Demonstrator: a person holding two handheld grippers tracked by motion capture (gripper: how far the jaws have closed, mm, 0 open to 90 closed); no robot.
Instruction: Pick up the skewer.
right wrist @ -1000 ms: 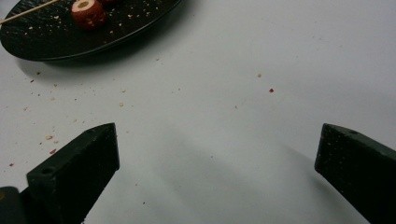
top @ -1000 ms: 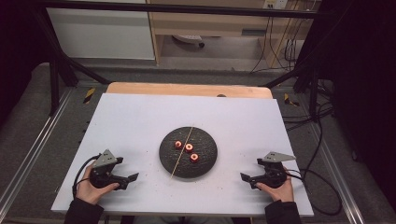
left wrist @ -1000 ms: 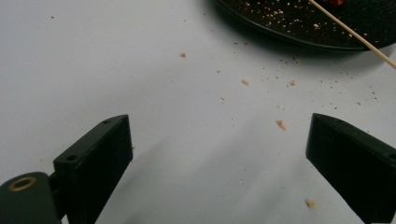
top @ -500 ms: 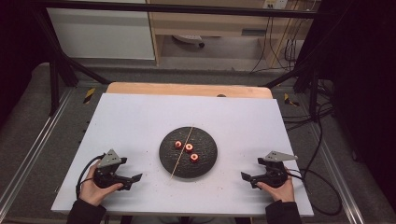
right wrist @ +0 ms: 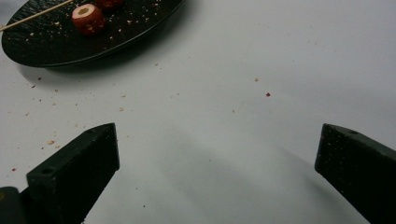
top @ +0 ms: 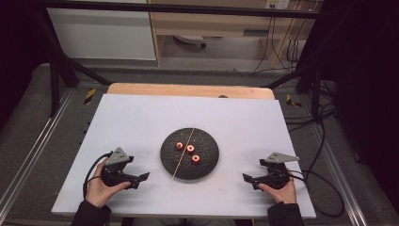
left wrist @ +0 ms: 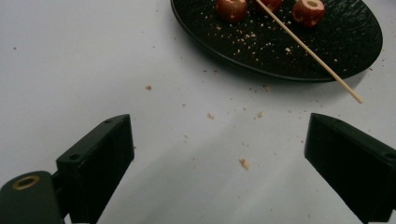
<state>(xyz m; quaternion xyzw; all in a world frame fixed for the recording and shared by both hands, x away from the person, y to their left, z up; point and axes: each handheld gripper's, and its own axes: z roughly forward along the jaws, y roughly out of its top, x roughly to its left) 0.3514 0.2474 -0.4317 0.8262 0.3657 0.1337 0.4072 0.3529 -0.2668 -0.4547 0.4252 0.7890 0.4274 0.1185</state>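
A: The wooden skewer (top: 184, 151) lies across the black plate (top: 209, 162) at the centre of the high view, running from the upper middle of the dish down to its lower left, where the near tip overhangs the rim.

B: And the three red fruit pieces (top: 190, 149)?

A: In a loose row on the plate. One sits left of the stick, two right of it, each close beside it. Whether any touches it I cannot tell. They look cored, with a pale hole on top.

B: How would you expect them to handle?

A: The skewer should be light, thin and stiff, though it may well roll or snap under a hard squeeze. I would take it at the overhanging end, seen at the right of the left gripper view (left wrist: 355, 97), where a jaw can get beneath it. The fruit looks small, round and probably slick, so a gentle pinch across the sides seems wise.

B: Where are the grippers?

A: The left gripper (top: 142, 178) rests low at the lower left, the right gripper (top: 247, 180) at the lower right, both apart from the plate. Each has its jaws spread wide with nothing between them, only bare white table (top: 131, 122) dotted with crumbs (left wrist: 243, 163).
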